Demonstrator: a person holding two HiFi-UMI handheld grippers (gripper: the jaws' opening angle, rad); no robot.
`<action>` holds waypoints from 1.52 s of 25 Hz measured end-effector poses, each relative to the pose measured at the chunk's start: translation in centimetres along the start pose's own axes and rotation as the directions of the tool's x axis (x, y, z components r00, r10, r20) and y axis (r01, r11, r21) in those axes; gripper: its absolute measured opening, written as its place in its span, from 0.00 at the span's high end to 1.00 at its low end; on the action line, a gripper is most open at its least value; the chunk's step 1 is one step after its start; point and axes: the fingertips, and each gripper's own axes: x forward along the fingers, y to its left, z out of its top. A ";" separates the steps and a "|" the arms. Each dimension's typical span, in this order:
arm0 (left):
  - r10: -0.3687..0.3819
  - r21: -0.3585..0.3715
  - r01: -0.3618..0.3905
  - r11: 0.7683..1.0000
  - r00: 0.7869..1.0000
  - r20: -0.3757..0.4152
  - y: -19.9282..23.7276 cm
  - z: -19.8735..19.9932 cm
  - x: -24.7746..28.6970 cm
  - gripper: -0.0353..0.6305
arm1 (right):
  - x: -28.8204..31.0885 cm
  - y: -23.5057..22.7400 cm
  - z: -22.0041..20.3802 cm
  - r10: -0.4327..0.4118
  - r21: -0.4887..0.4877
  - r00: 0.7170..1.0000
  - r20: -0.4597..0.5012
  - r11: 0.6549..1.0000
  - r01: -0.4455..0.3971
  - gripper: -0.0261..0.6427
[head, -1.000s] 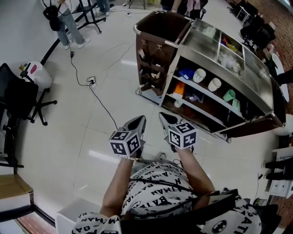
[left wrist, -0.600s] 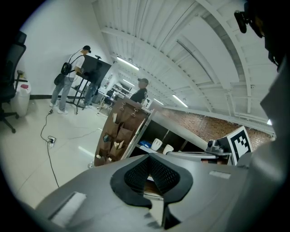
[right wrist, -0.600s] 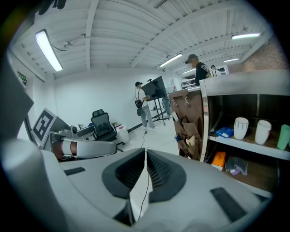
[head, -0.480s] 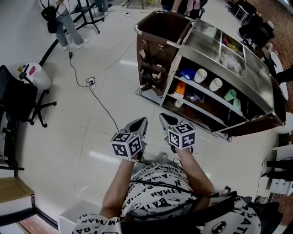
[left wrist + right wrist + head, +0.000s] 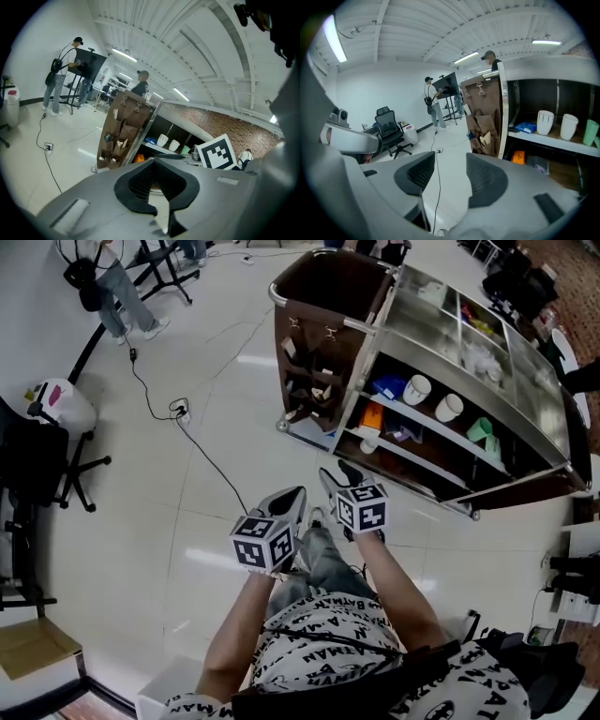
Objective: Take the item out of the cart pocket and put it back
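Observation:
The cart (image 5: 487, 381) stands ahead of me. A brown pocket organiser (image 5: 307, 371) hangs on its near end, with small pale items sticking out of the pockets (image 5: 486, 137). The organiser also shows in the left gripper view (image 5: 119, 136). Both grippers are held in the air short of the cart, over the floor. My left gripper (image 5: 291, 504) is shut with nothing in it, its pads meeting (image 5: 157, 161). The jaws of my right gripper (image 5: 339, 476) are opening, and only floor shows in the gap between its pads (image 5: 449, 161).
The cart's shelves hold white cups (image 5: 417, 390), a green cup (image 5: 480, 429), a blue pack (image 5: 386, 387) and an orange box (image 5: 370, 416). A black cable (image 5: 202, 442) runs over the floor at left. An office chair (image 5: 37, 460) and a cardboard box (image 5: 33, 648) stand far left. People stand beyond.
The right gripper's jaws have spread apart. The person has stepped toward the cart, a leg now showing below the grippers. The left gripper stays shut.

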 end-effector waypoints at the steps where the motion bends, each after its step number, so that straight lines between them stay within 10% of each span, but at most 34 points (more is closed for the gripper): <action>1: 0.006 -0.004 -0.006 1.000 1.000 -0.005 0.7 0.2 0.5 0.95 | 1.2 -0.3 -0.1 0.002 0.004 1.000 -0.005 1.000 -0.002 0.62; 23: 0.168 -0.159 -0.173 0.972 0.985 -0.045 19.6 8.8 14.5 0.95 | 34.1 -9.5 7.0 -0.201 -0.011 0.978 -0.047 0.980 0.201 0.58; 38: 0.174 -0.247 -0.184 0.951 0.983 -0.061 21.5 7.8 14.4 0.95 | 37.8 -12.1 5.3 -0.341 0.027 0.927 -0.158 0.937 0.349 0.70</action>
